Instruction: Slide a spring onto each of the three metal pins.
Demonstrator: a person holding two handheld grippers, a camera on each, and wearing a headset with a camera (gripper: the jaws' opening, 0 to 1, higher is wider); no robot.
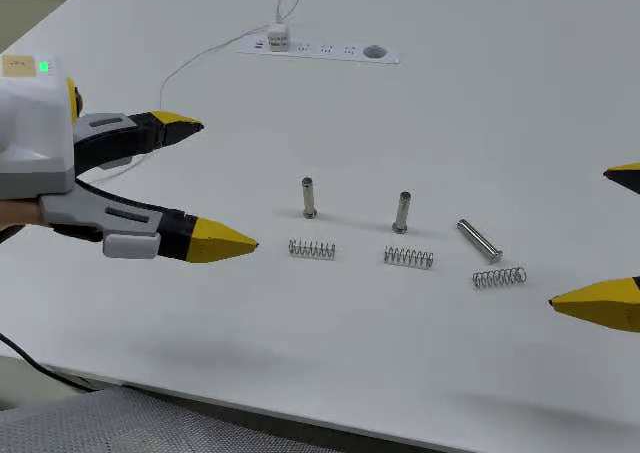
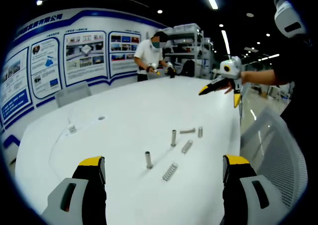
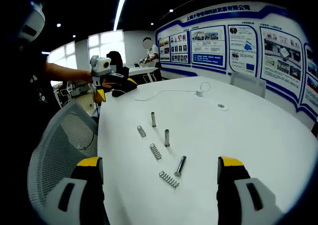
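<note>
Because the right gripper (image 1: pixel 590 238) runs off the head view's edge, just two yellow tips show, spread apart. The left gripper (image 1: pixel 212 183) hovers level above the table (image 1: pixel 450 113), jaws wide. Two pins (image 1: pixel 308 197) stand and a third pin (image 1: pixel 479 241) lies flat, each with a bare spring (image 1: pixel 312 249) just beside it.

In the left gripper view the farthest spring is too small to make out. In the right gripper view the jaws are parted and the lying pin is nearest.

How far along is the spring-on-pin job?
Done: nothing. Three coiled wire springs lie loose on the white table beside three short steel pins, two upright, one lying flat. In hand: nothing; left claw and right claw open, empty. Remaining: all three.
</note>
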